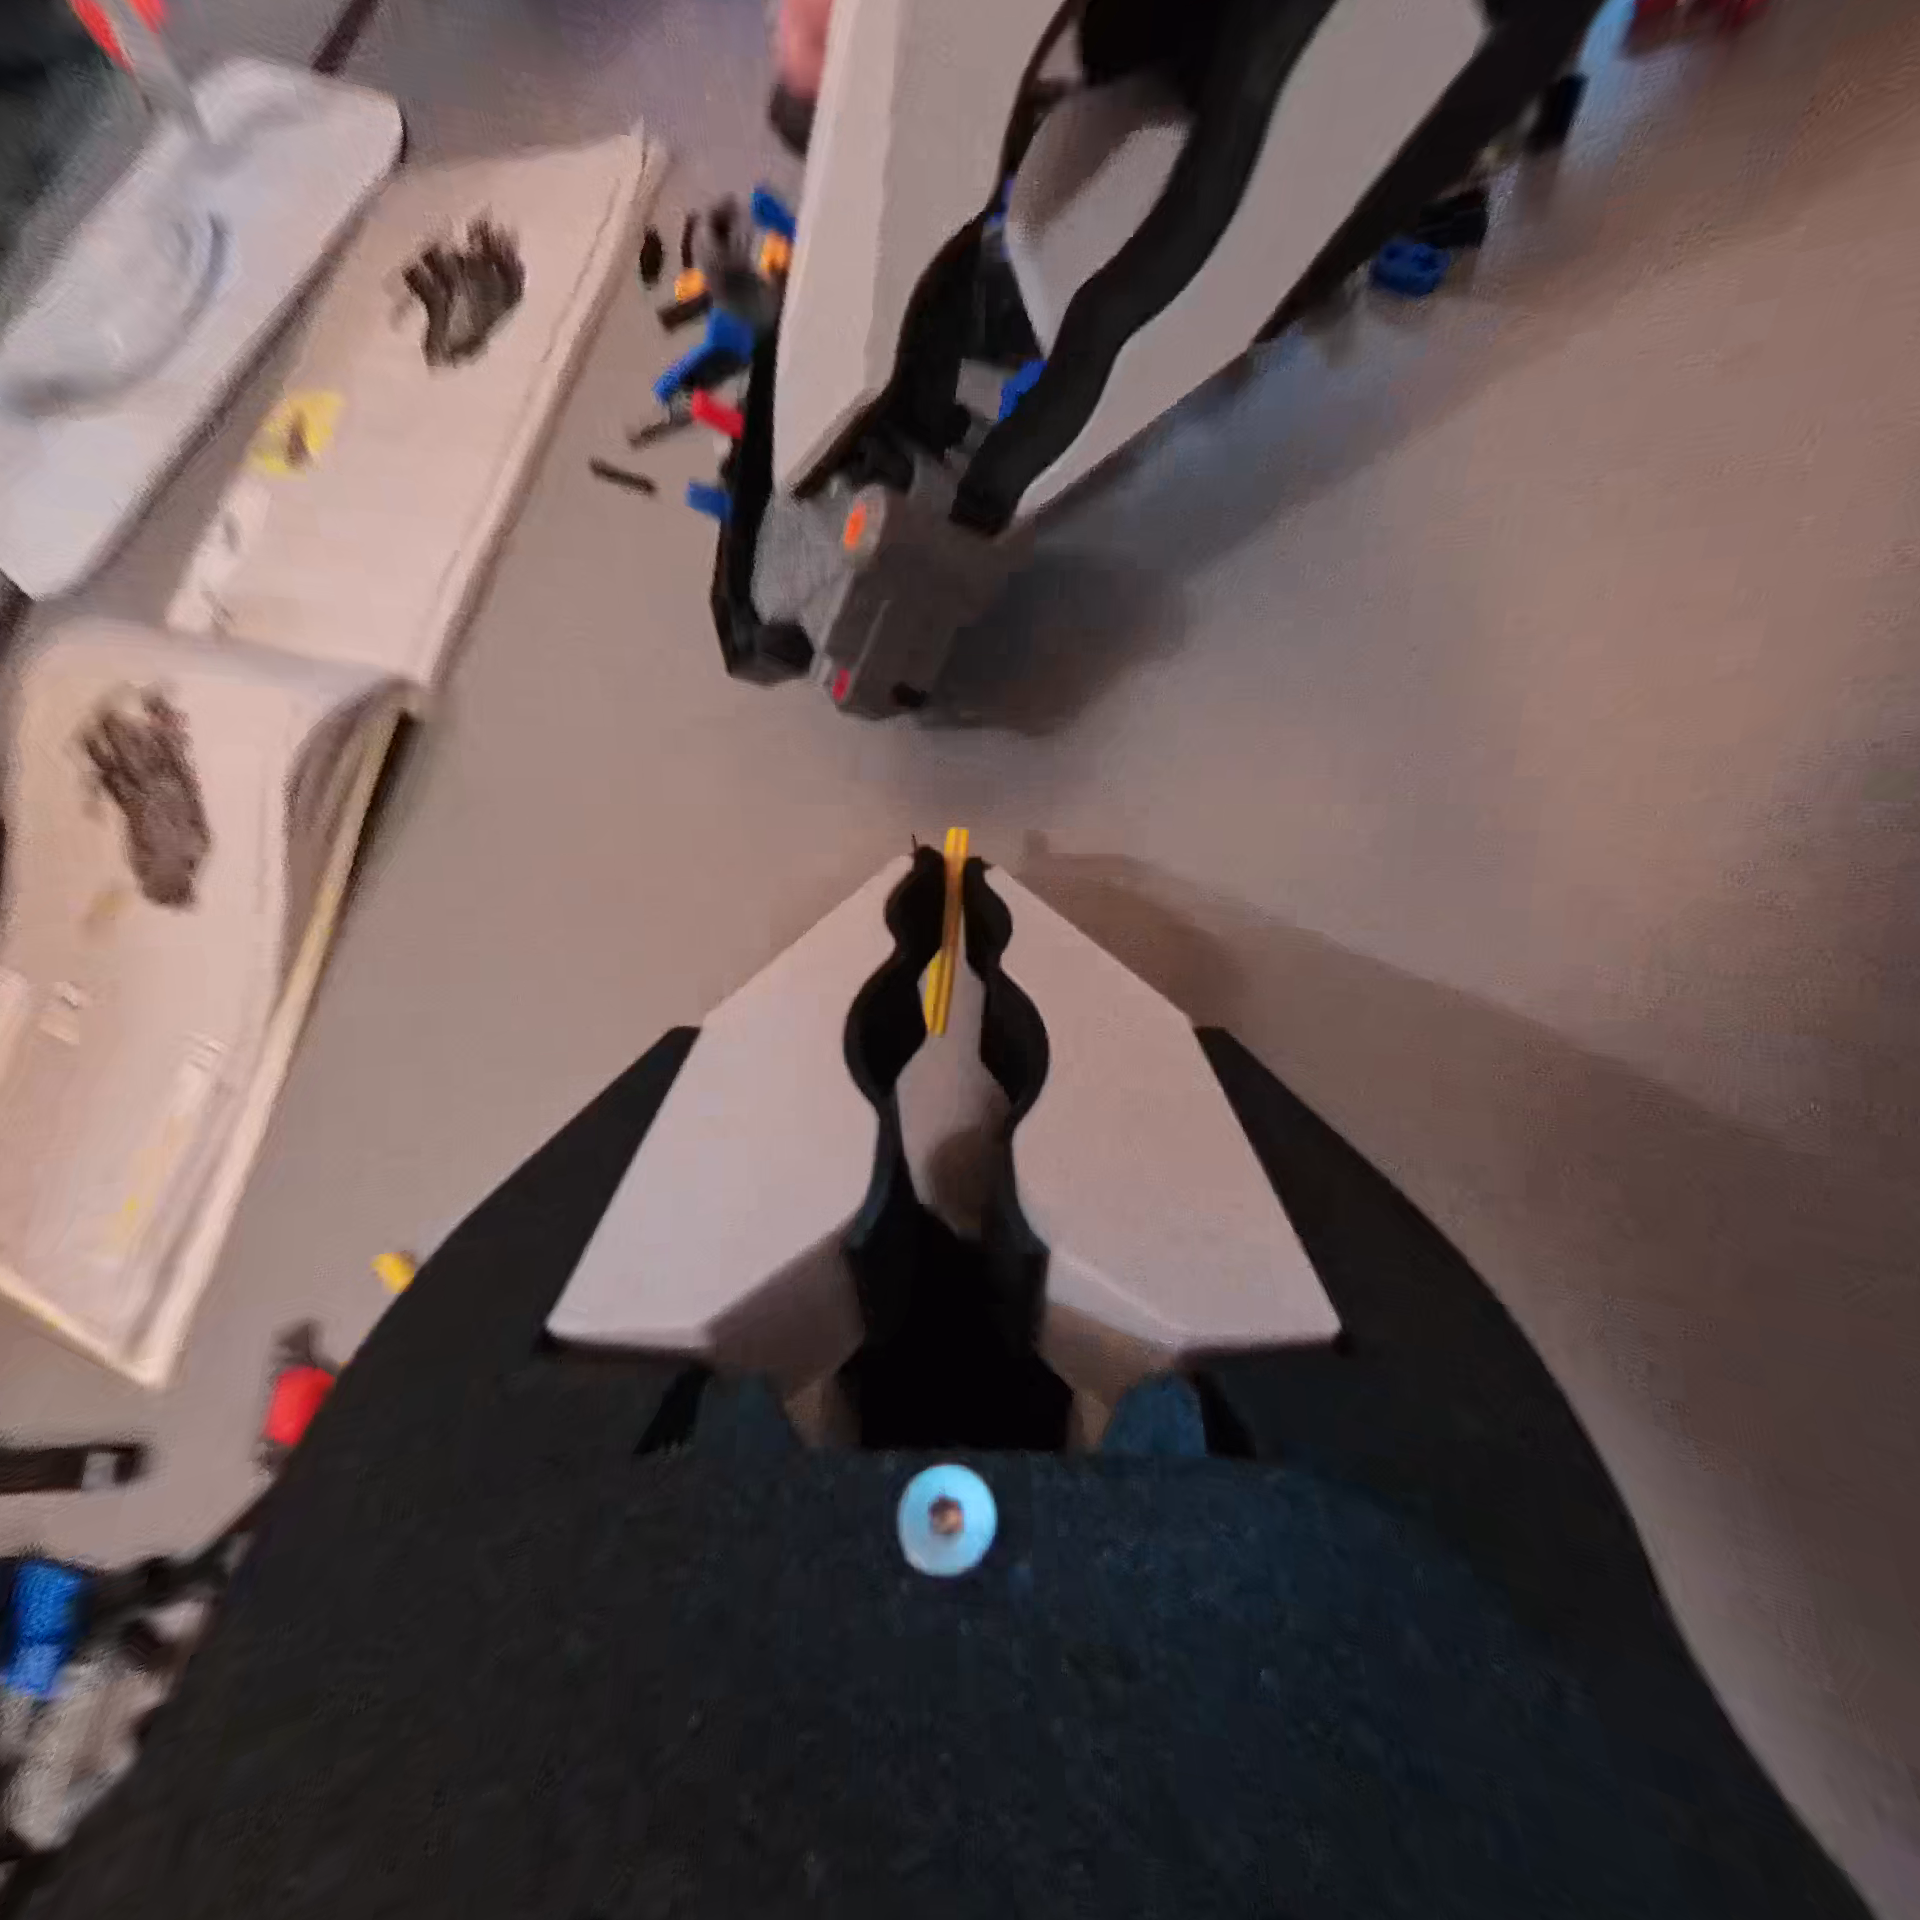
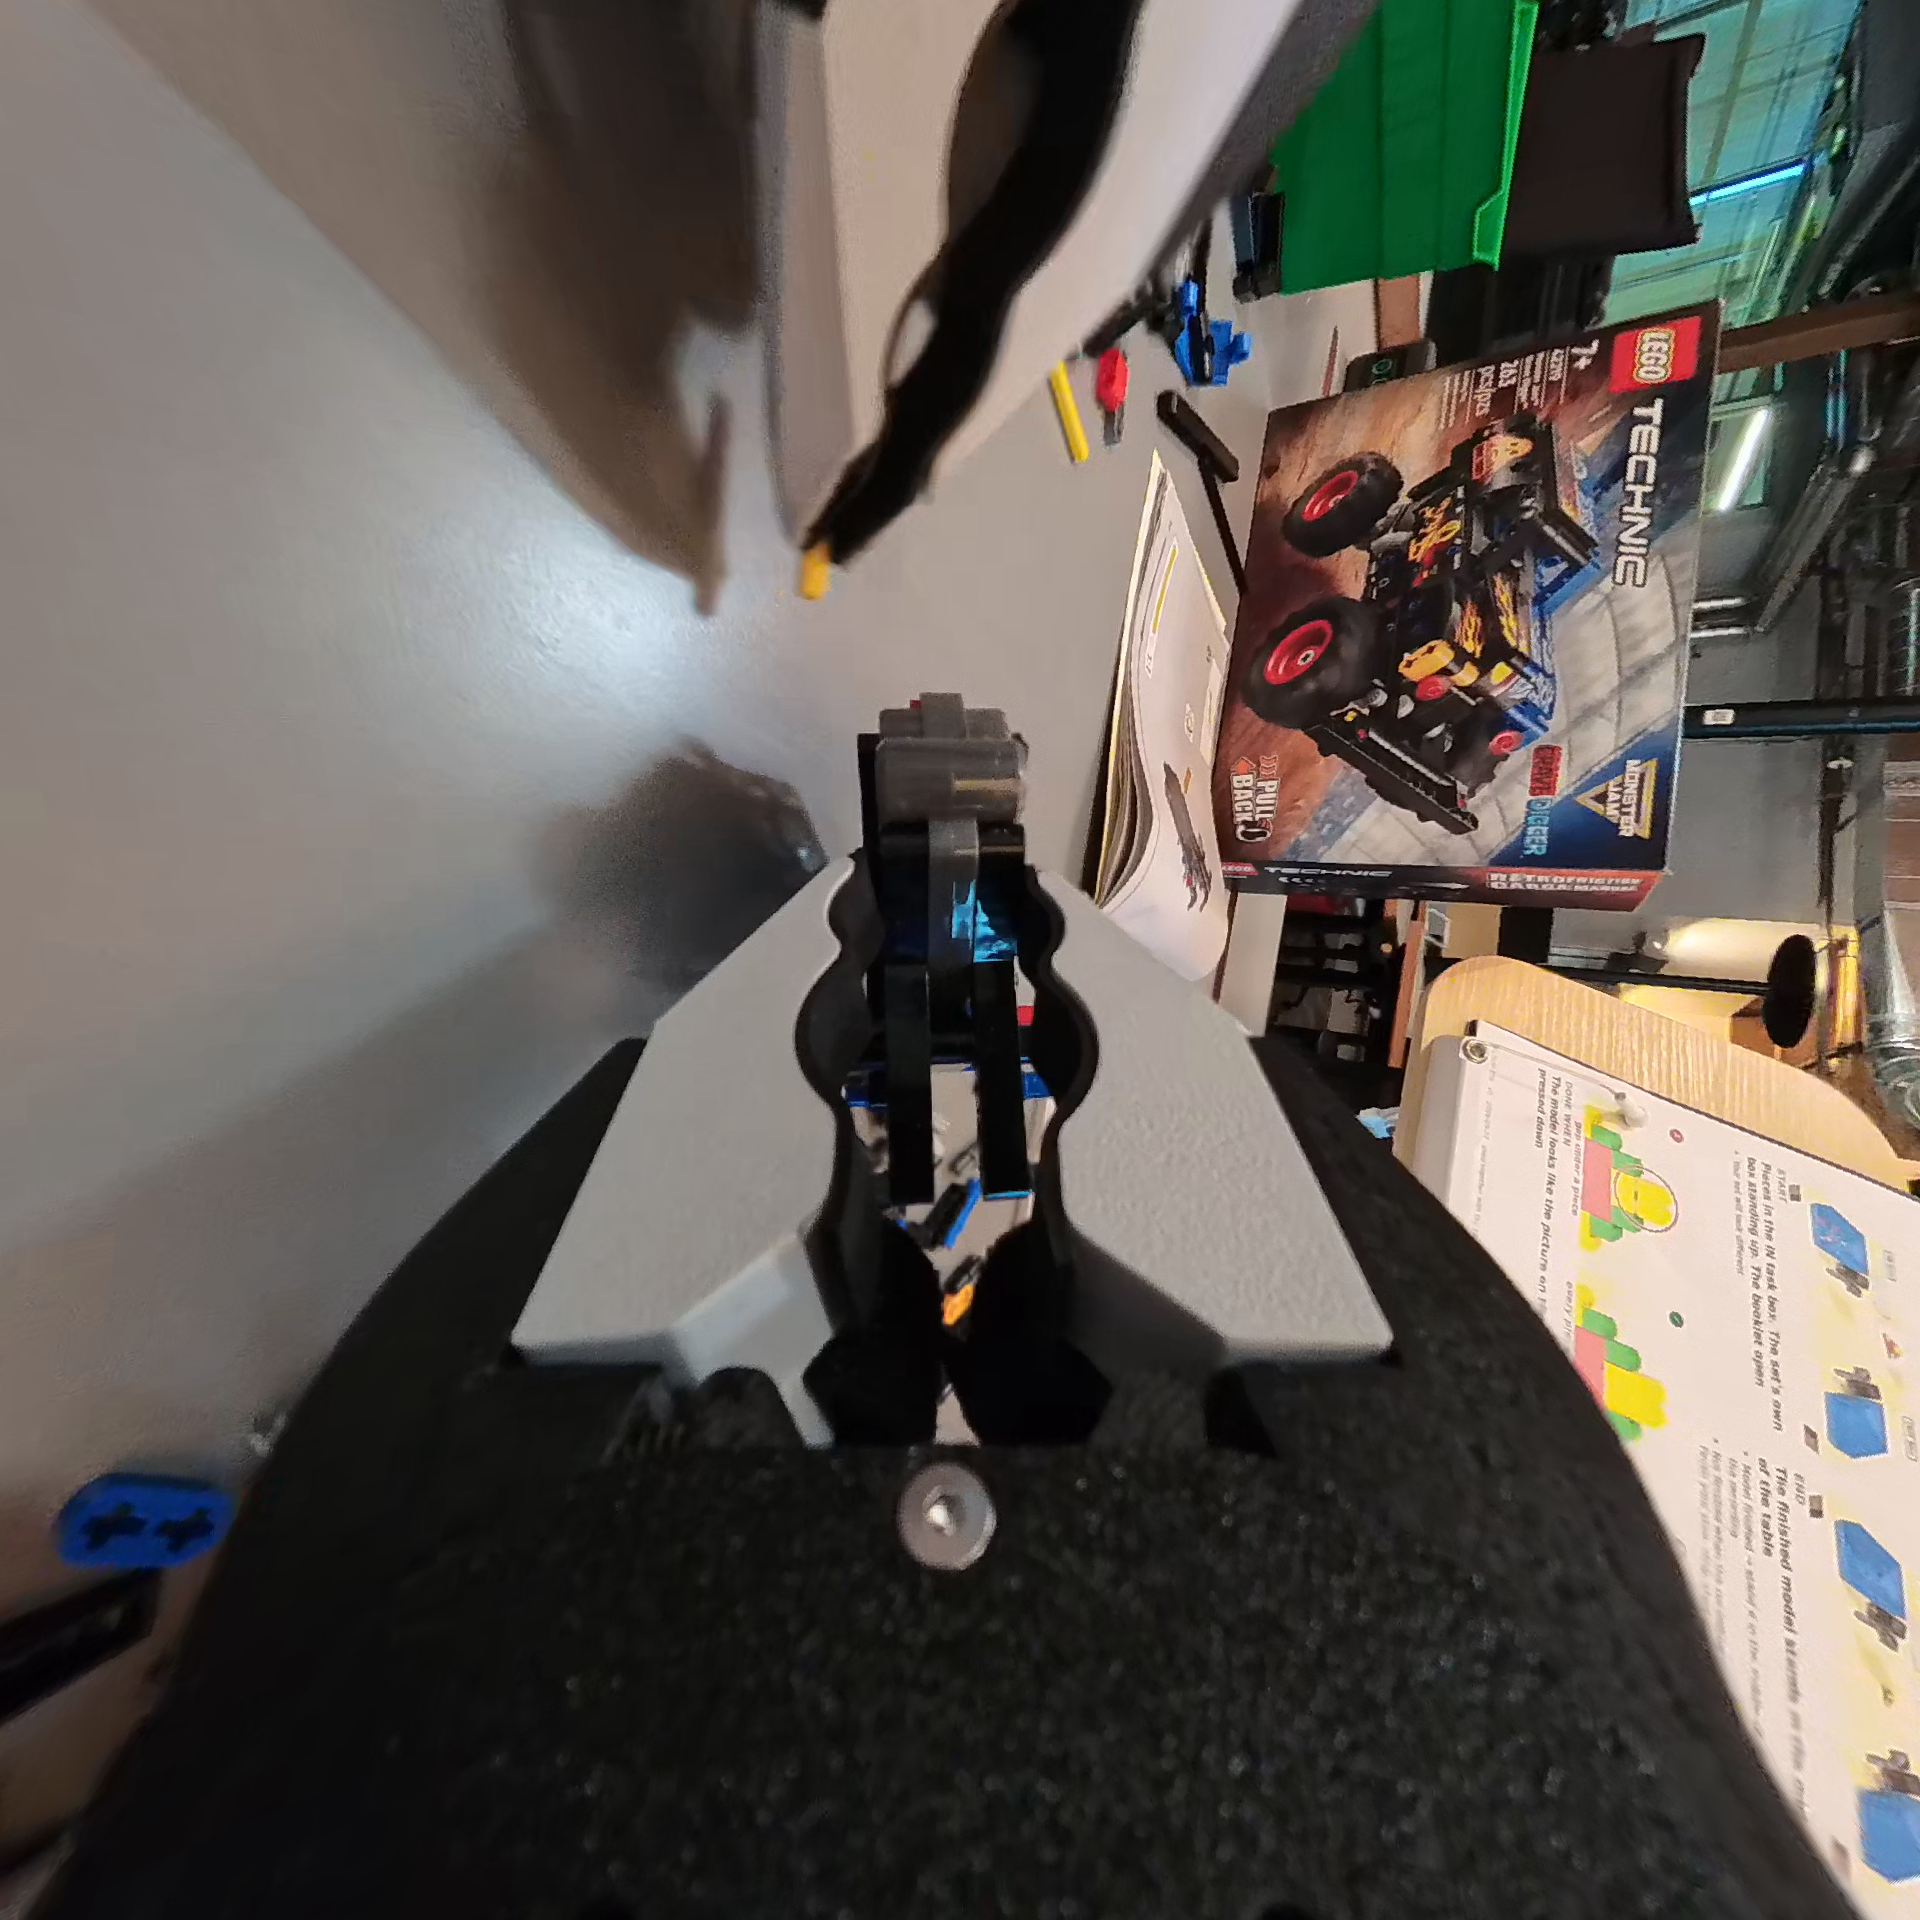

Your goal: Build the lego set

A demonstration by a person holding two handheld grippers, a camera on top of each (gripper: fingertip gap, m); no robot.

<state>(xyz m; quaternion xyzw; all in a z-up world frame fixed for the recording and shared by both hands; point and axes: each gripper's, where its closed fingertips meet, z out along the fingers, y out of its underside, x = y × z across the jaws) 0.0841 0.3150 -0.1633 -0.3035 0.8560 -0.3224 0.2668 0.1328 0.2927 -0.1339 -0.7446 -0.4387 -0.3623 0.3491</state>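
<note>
While our left tool [image 1: 949,883] pinches a thin yellow rod [image 1: 948,930] between its fingertips, the rod's long axis runs forward along the fingers, its tip poking just past them above the grey tabletop [image 1: 1455,831]. Our right tool [image 2: 940,914] is clamped on a grey-and-black lego assembly [image 2: 945,779], whose grey block juts out beyond the fingers, pointing forward. Beyond it, the set's box [image 2: 1475,623] stands beside an open booklet [image 2: 1164,665].

Bare table [image 1: 1455,727] right; booklet [image 1: 343,436] and loose pieces [image 1: 717,343] crowd left.
</note>
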